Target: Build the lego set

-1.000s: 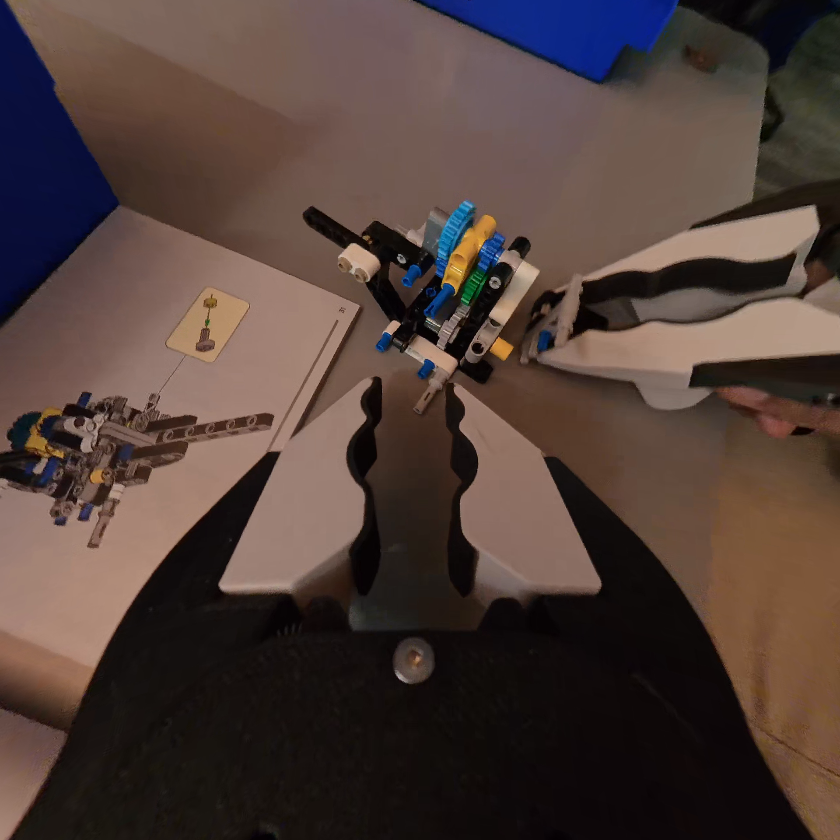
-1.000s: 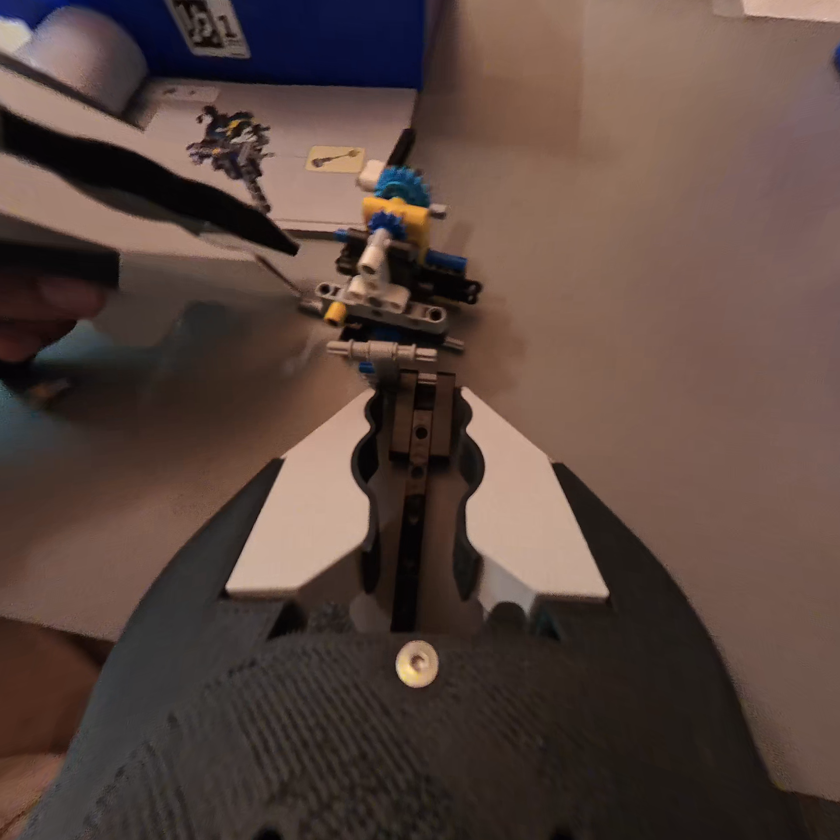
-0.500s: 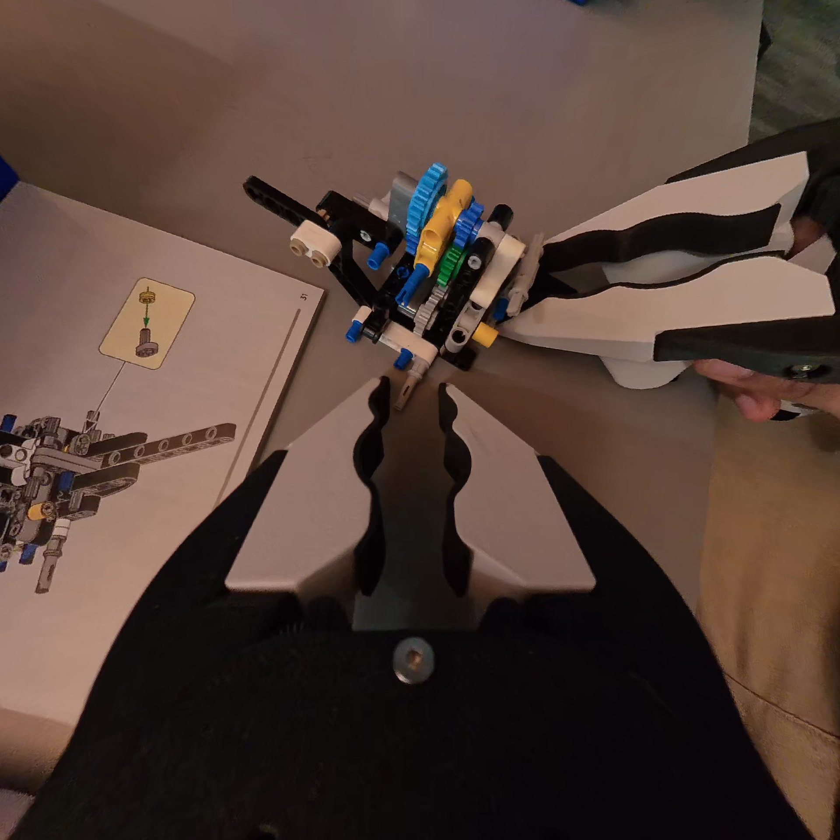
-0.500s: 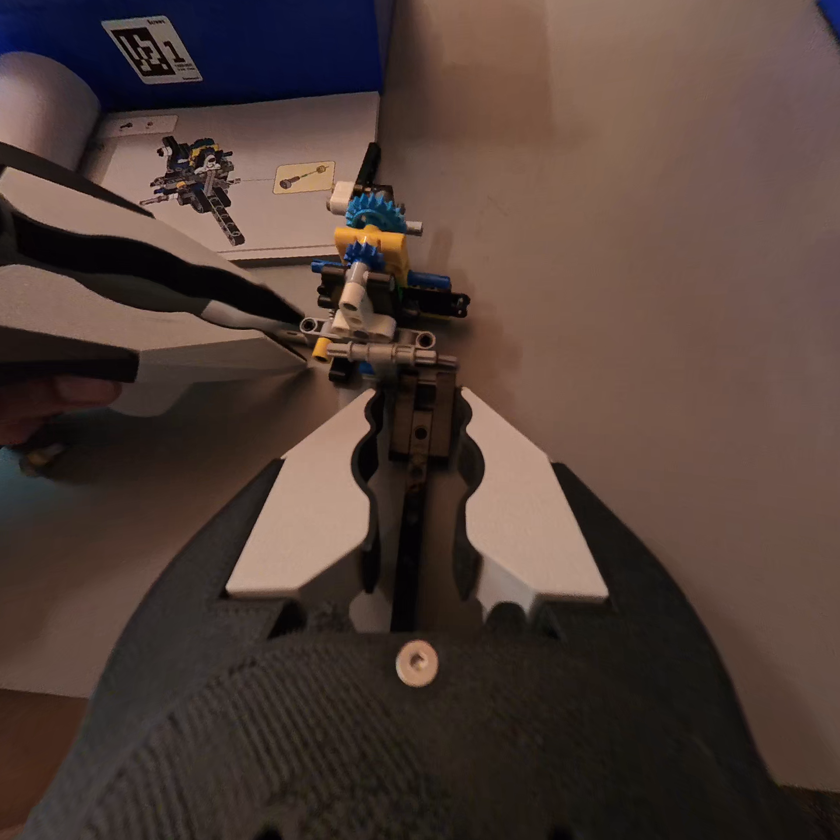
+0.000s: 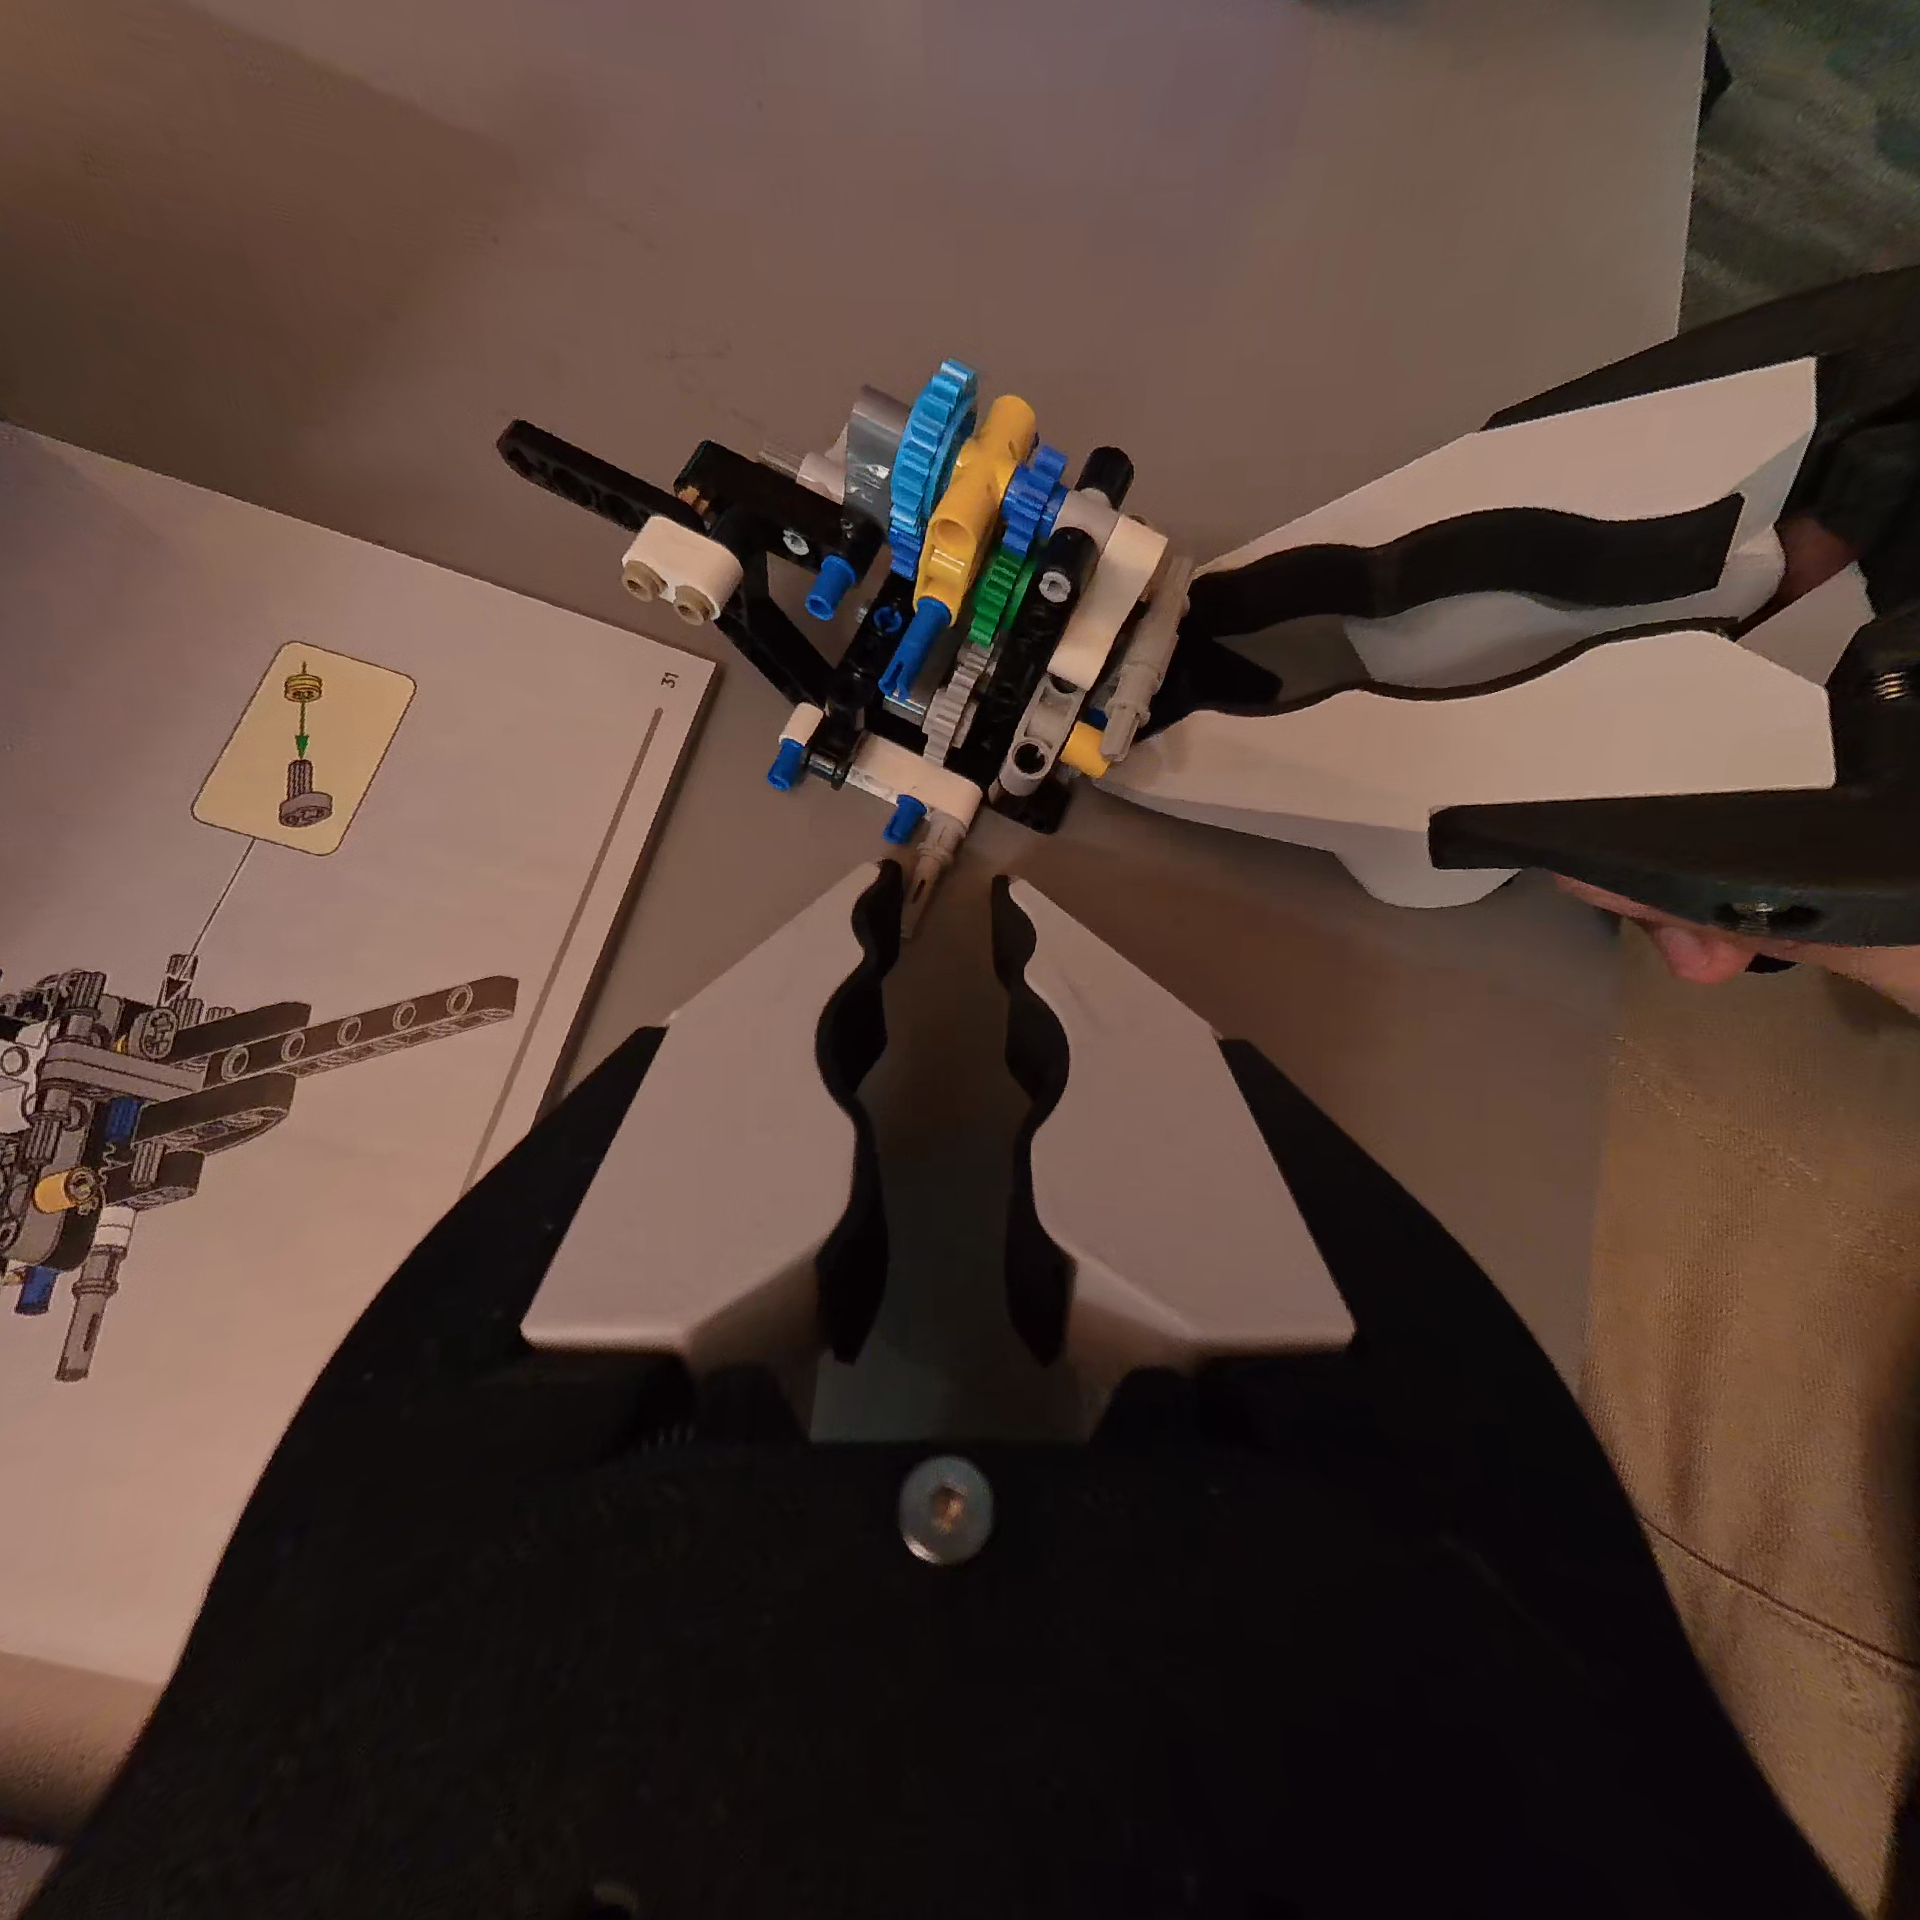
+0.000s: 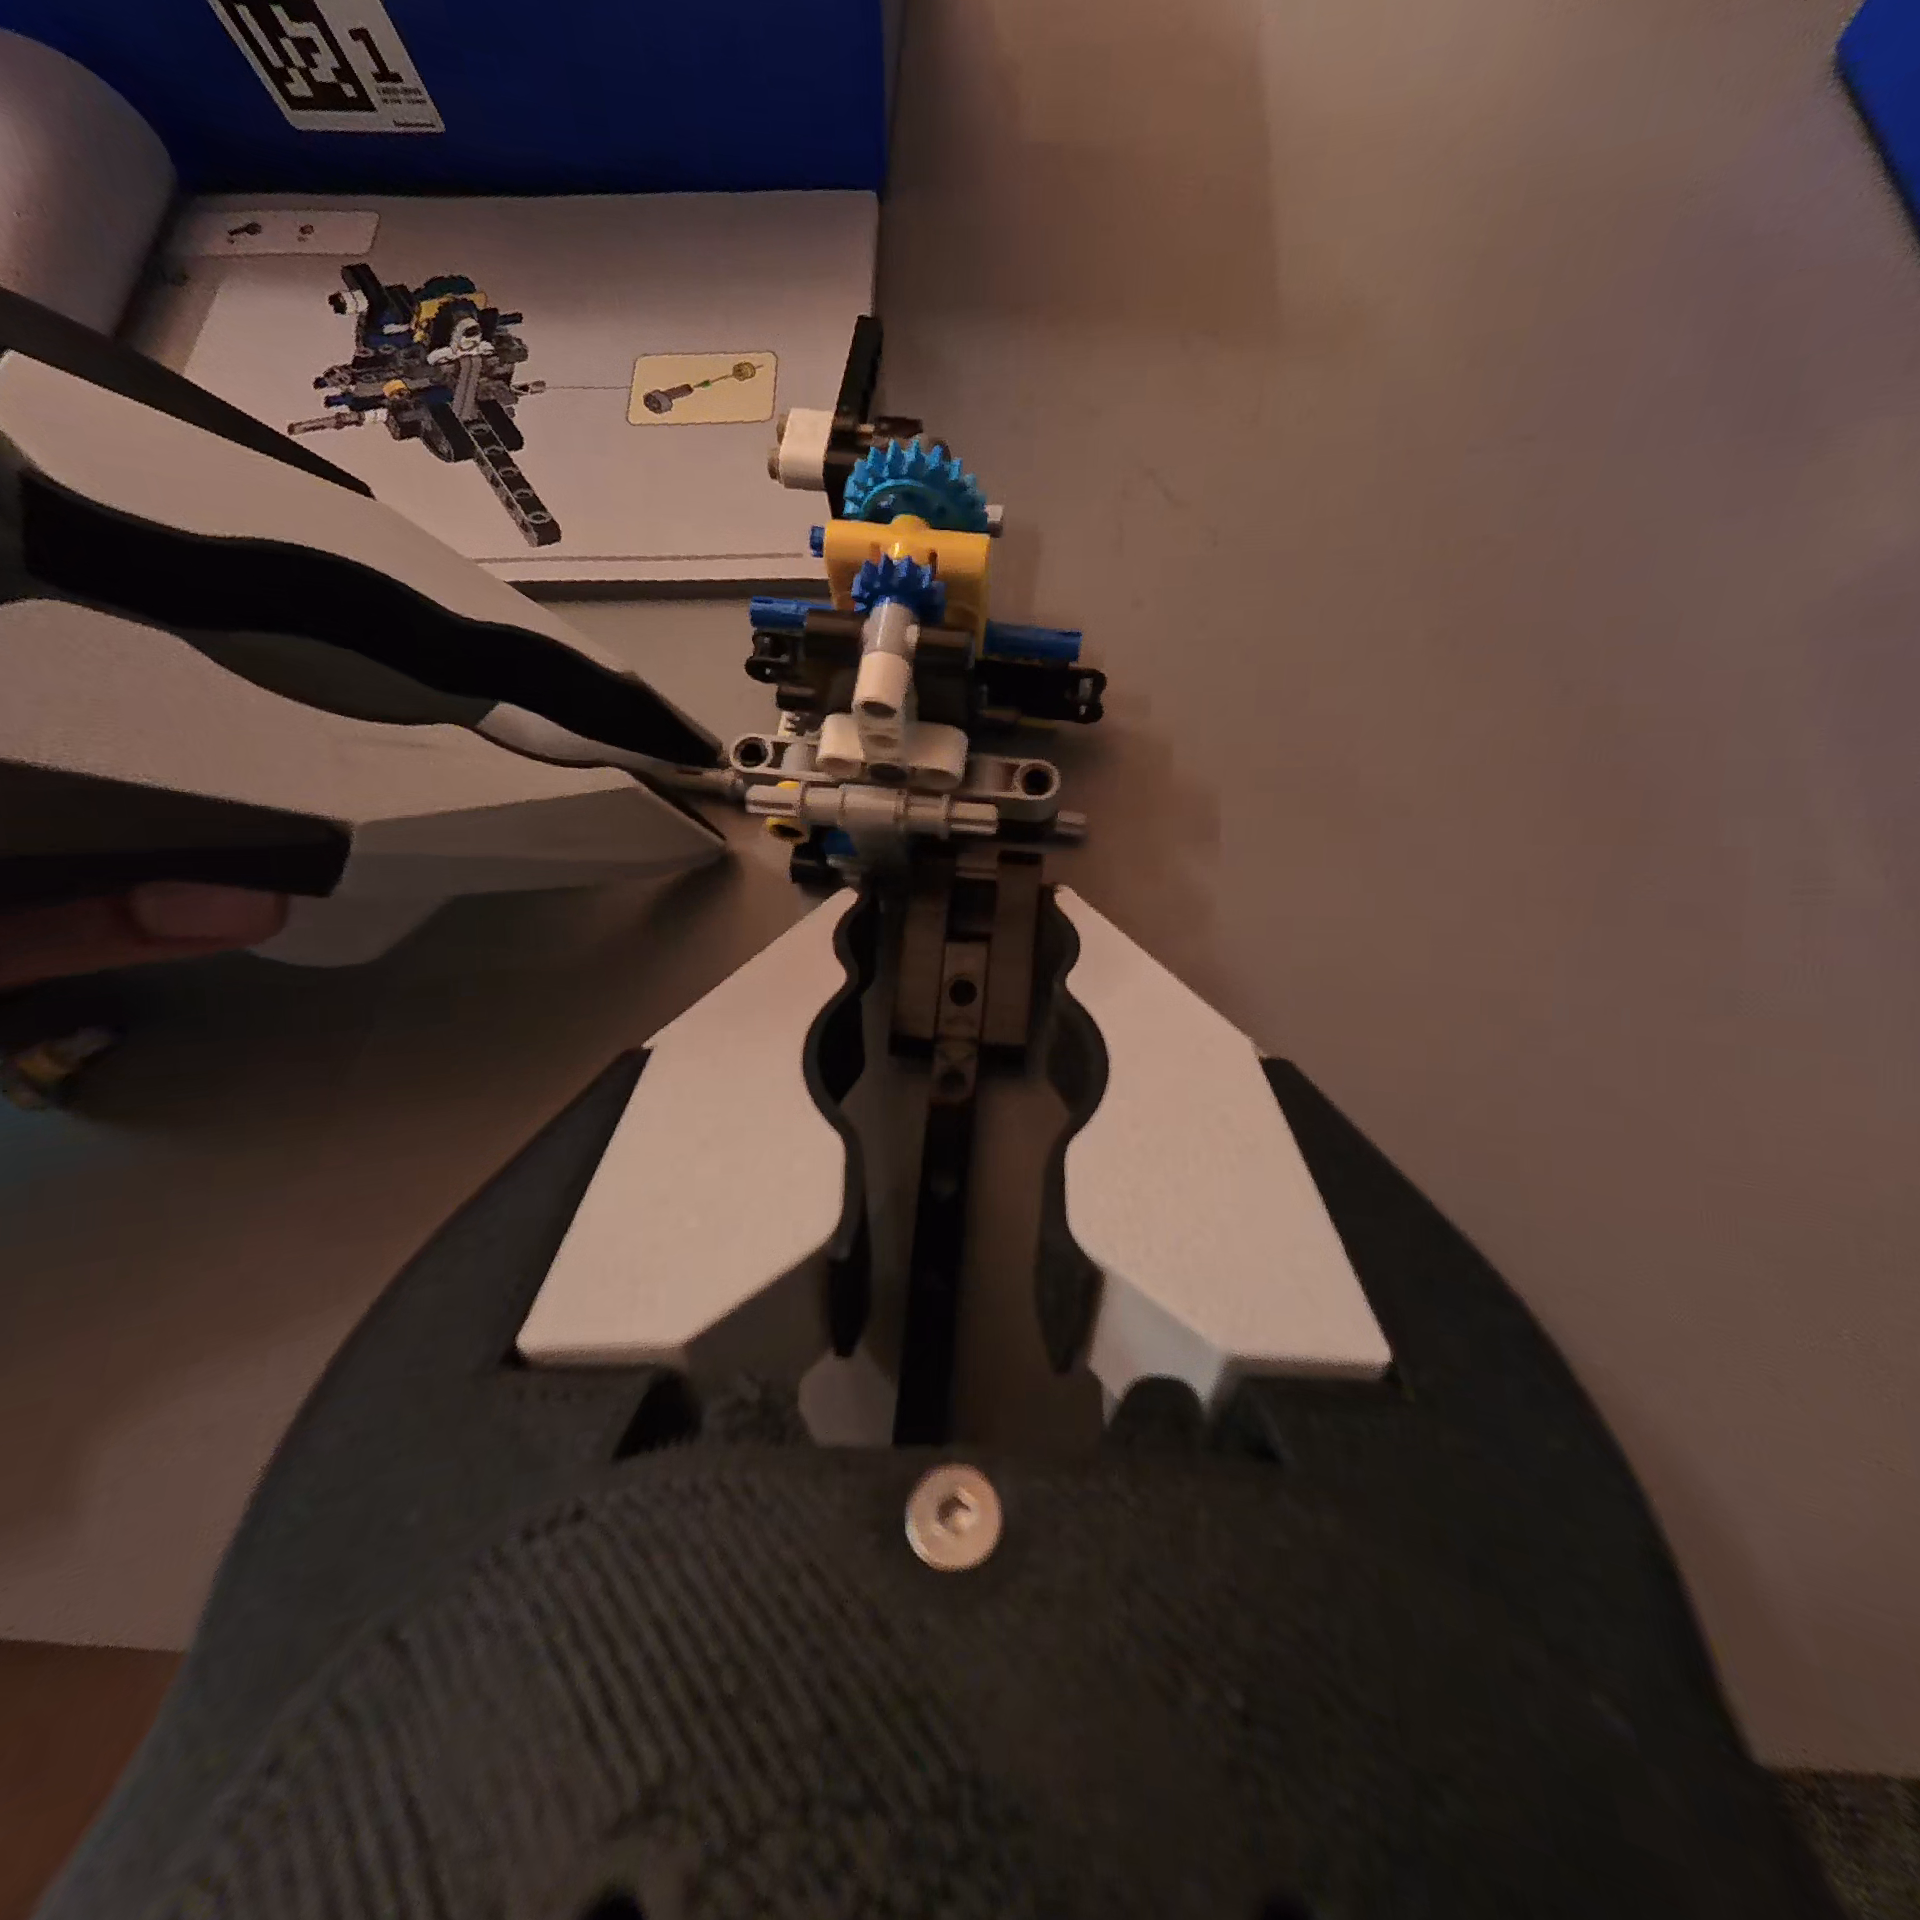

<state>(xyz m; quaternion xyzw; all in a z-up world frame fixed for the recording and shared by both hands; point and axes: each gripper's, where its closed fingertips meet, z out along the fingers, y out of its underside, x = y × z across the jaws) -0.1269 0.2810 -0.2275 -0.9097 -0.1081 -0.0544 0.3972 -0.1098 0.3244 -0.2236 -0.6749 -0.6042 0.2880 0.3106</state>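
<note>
The part-built lego model, with blue, yellow and green gears on black beams, sits on the grey table; it also shows in the right wrist view. My right gripper is shut on a black and dark grey beam piece. That piece's grey cross connector is pressed against the model's near side. The right gripper also shows in the left wrist view, at the model's right. My left gripper is open. The model's thin grey axle pokes between its fingertips.
The open instruction booklet lies left of the model, touching its black beam; it also shows in the right wrist view. A blue bin stands behind it, with a grey roll beside it. The table edge is at the right.
My right gripper has carried its beam piece forward until it meets the model's side. My left gripper has closed in on the grey axle, which now lies between its fingertips.
</note>
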